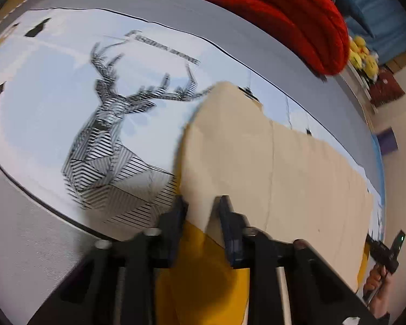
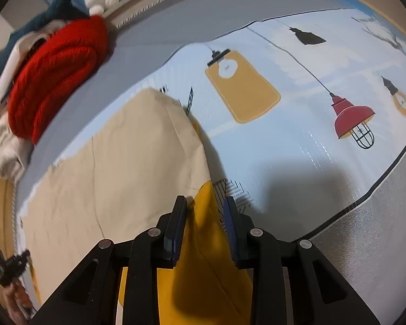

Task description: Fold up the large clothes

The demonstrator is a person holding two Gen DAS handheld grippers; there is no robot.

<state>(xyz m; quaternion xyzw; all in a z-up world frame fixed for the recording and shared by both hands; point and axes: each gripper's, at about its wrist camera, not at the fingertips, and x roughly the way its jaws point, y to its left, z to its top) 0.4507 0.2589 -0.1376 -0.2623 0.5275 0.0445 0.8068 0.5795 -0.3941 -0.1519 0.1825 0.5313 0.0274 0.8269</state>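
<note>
- The beige and yellow garment point(image 1: 278, 168) lies folded across the printed mat point(image 1: 40, 113)
- Left gripper point(image 1: 200, 211) pinches its near fold
- Right gripper point(image 2: 205, 211): jaws part open, yellow cloth between them, grip unclear
- Red knit point(image 2: 54, 81) lies far behind

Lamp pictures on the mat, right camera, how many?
4: yellow lamp center, red caged lamp right, black shade above, bulb lamp far right. The cloth may hide more.
</note>
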